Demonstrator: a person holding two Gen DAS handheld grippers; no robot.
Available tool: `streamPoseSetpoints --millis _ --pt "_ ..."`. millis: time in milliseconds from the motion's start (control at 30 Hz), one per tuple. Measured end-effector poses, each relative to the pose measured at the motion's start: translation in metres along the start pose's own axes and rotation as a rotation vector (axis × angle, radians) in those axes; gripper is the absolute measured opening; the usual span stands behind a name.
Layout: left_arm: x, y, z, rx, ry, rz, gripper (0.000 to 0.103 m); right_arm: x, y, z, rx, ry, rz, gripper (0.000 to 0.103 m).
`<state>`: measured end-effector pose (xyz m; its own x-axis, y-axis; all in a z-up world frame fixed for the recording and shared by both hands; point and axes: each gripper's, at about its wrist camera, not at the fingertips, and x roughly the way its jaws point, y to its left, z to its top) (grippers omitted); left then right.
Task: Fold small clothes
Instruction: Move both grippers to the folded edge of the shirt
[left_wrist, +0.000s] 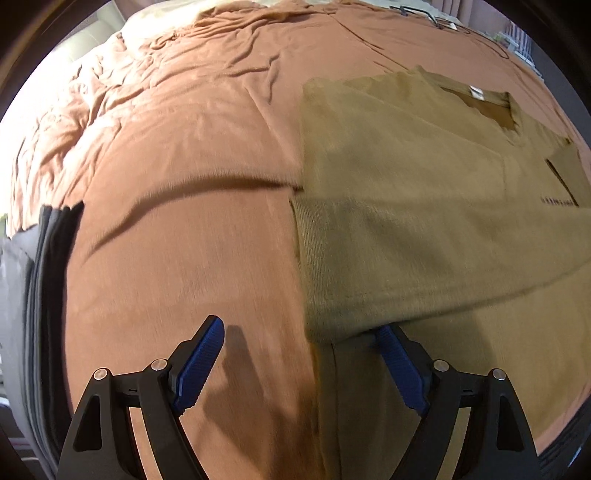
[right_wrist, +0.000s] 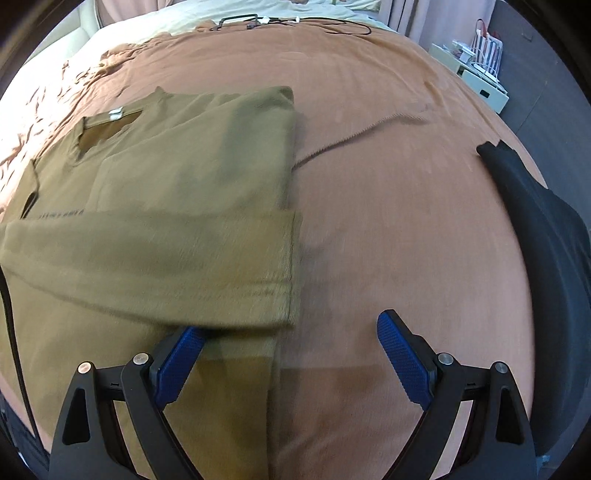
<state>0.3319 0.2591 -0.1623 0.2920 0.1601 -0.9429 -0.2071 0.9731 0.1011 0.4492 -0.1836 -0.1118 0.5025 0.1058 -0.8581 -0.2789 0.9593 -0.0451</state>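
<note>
Lying half-folded on the rust-orange bedspread (left_wrist: 192, 147), the olive-brown long-sleeved knit shirt (left_wrist: 424, 177) could slump open. Both the left hand-held gripper (left_wrist: 301, 349) and the right hand-held gripper (right_wrist: 291, 343) gape empty beside its lower edge; closing on one layer only would likely drag the folded sleeves loose.

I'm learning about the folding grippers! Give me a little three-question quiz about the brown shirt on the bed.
1. True or false: both sleeves of the brown shirt are folded across its body.
2. Which gripper's jaws are open: A) left gripper only, B) right gripper only, C) both?
3. What color is the bedspread under the shirt?

Key: 1 true. 2 C. 3 orange.
</note>
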Motion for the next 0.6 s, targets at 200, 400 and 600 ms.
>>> streamPoseSetpoints --millis 200,400,600 --pt "0.008 0.001 0.032 -0.005 -0.006 0.015 0.086 0.017 -0.01 0.029 0.033 -0.01 0.001 0.084" --pt "0.016 0.002 0.062 -0.047 -0.01 -0.003 0.086 0.034 -0.019 0.051 0.052 -0.026 0.034 0.081" --pt "0.02 0.009 0.08 -0.125 -0.034 -0.03 0.078 0.047 -0.027 0.063 0.114 -0.041 0.081 0.068"
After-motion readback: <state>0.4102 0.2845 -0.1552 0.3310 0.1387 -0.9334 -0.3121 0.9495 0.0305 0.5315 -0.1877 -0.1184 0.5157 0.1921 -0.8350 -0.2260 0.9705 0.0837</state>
